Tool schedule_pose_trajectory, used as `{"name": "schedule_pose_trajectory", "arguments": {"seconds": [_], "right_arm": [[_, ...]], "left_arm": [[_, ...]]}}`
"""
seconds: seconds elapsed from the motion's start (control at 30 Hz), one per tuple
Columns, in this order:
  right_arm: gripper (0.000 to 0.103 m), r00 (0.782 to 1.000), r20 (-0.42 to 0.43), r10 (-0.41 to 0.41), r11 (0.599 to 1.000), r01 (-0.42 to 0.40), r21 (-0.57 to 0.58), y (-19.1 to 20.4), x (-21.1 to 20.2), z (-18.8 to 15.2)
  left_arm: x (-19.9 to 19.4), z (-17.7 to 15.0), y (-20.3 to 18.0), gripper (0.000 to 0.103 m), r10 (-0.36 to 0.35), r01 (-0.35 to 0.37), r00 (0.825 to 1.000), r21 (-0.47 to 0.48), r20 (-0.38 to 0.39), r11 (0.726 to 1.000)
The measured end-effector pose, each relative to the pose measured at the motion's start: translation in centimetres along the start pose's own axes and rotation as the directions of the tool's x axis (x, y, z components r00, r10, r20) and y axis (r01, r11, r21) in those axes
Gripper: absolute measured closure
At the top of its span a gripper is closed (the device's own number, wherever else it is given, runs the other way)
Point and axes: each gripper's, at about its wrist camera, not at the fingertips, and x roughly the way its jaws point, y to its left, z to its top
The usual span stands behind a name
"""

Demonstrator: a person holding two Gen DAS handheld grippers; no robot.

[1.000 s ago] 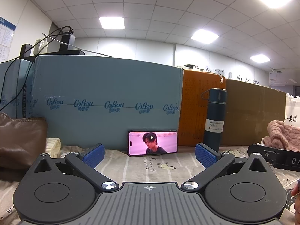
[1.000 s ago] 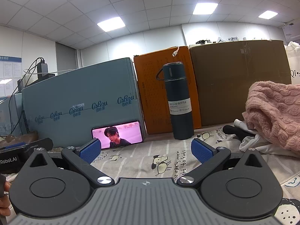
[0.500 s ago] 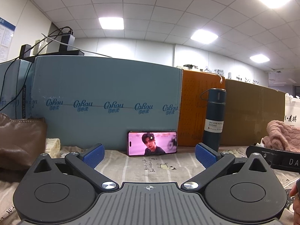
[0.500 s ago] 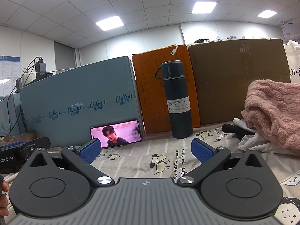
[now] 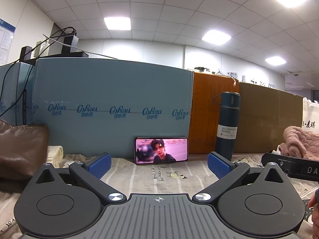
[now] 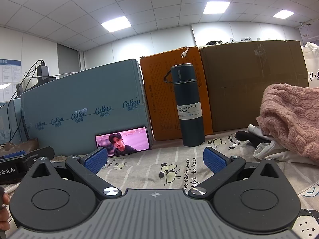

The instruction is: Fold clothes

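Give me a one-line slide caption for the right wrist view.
Open right tongs hover over the printed sheet, facing a vacuum bottle, with a pink knit sweater heaped at right.

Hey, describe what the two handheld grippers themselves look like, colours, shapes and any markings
Both match. The left gripper and right gripper each have two black link arms with silver pivot screws, tipped with blue textured pads. Behind sit two round black housings and a ribbed grey centre plate with a small crosshair mark. No cables or sleeves show.
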Motion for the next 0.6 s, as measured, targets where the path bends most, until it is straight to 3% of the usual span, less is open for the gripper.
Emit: {"name": "schedule_pose_trajectory", "arguments": {"seconds": [0.6], "right_arm": [[0.000,1.000,-0.016,-0.024,1.000,0.025,0.008,-0.18,0.31,0.09]], "left_arm": [[0.00,-0.08,-0.07,0.000,-0.001,0.001,1.000,0.001,-0.003,1.000]]}}
